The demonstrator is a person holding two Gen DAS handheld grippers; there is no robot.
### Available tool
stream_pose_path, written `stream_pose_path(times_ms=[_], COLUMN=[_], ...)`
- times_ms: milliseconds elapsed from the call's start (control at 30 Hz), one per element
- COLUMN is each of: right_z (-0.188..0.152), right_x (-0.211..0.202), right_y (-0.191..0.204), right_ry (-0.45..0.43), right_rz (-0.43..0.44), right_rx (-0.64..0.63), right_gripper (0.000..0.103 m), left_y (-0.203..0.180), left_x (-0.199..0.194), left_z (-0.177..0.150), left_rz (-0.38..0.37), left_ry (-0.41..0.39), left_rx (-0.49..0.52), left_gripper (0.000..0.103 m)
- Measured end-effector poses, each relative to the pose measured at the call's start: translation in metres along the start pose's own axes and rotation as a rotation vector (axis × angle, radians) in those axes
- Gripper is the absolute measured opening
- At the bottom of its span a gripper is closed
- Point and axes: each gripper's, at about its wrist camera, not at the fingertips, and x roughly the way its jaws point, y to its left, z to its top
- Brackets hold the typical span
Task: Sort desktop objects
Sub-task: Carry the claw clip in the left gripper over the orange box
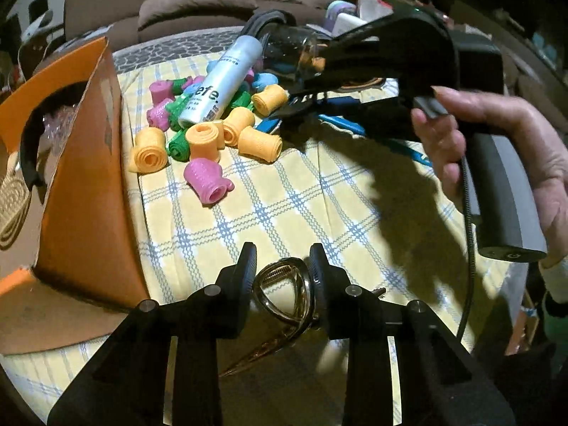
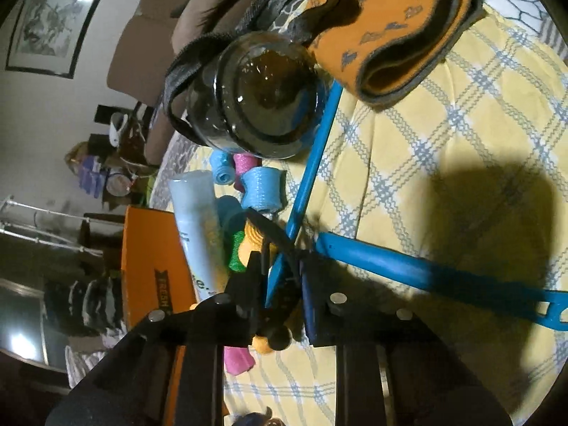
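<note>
The left gripper [image 1: 283,277] had its fingers [image 1: 248,269] clamped on a gold metal hair clip [image 1: 284,293], held just above the yellow checked bench [image 1: 284,206]. Beyond it lay a heap of rolled hair curlers [image 1: 209,135] with a white spray can [image 1: 220,81] resting on top, and an orange box [image 1: 85,163] stood to the left. The right gripper [image 2: 280,273] had its fingers [image 2: 312,287] closed on a blue comb [image 2: 277,280], beside a long blue handle [image 2: 426,269] and a dark glass jar [image 2: 255,96].
</note>
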Motion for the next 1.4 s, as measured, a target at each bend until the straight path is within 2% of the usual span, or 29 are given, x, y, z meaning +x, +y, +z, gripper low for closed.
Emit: stream_pose_path(times_ms=[200, 267, 300, 333, 500, 567, 633, 700, 800, 867, 900, 933, 1000, 1233, 1400], right_z=[0.001, 0.002, 0.003, 0.004, 0.005, 0.002, -0.002, -0.003, -0.006, -0.007, -0.008, -0.009, -0.009, -0.010, -0.015], right_x=[-0.022, -0.032, -0.038, -0.044, -0.064, -0.067, -0.067, -0.065, -0.061, -0.060, -0.060, -0.060, -0.061, -0.063, -0.072], right_y=[0.001, 0.003, 0.005, 0.006, 0.019, 0.027, 0.032, 0.037, 0.038, 0.038, 0.038, 0.040, 0.042, 0.043, 0.054], right_ry=[-0.006, -0.023, -0.032, -0.042, -0.075, -0.074, -0.070, -0.063, -0.051, -0.043, -0.041, -0.039, -0.040, -0.040, -0.045], right_rz=[0.042, 0.057, 0.064, 0.072, 0.093, 0.094, 0.087, 0.084, 0.084, 0.083, 0.082, 0.078, 0.070, 0.065, 0.079], right_rx=[-0.018, -0.017, -0.020, -0.022, -0.058, -0.082, -0.106, -0.117, -0.122, -0.127, -0.131, -0.138, -0.148, -0.155, -0.186], right_gripper=[0.019, 0.019, 0.019, 0.019, 0.019, 0.019, 0.019, 0.019, 0.019, 0.019, 0.019, 0.019, 0.019, 0.019, 0.019], left_y=[0.007, 0.006, 0.005, 0.006, 0.005, 0.007, 0.008, 0.009, 0.004, 0.001, -0.001, -0.003, -0.009, -0.009, -0.004], left_x=[-0.014, -0.021, -0.026, -0.028, -0.037, -0.037, -0.034, -0.029, -0.014, -0.002, 0.004, 0.009, 0.015, 0.005, -0.009], left_z=[0.004, 0.010, 0.014, 0.018, 0.026, 0.021, 0.015, 0.007, 0.003, 0.002, 0.002, 0.001, -0.002, -0.016, -0.007], left_rz=[-0.052, -0.062, -0.068, -0.070, -0.050, 0.003, 0.032, 0.041, 0.074, 0.092, 0.094, 0.085, 0.100, 0.071, 0.018], left_ry=[-0.025, -0.044, -0.055, -0.060, -0.059, -0.063, -0.058, -0.043, -0.020, 0.015, 0.035, 0.051, 0.074, 0.041, 0.000], left_rx=[-0.068, -0.074, -0.075, -0.075, -0.073, -0.088, -0.104, -0.121, -0.128, -0.118, -0.107, -0.096, -0.054, -0.047, -0.096], left_gripper=[0.027, 0.023, 0.014, 0.011, 0.012, 0.022, 0.050, 0.055, 0.055, 0.053, 0.048, 0.036, 0.029, 0.027, 0.027])
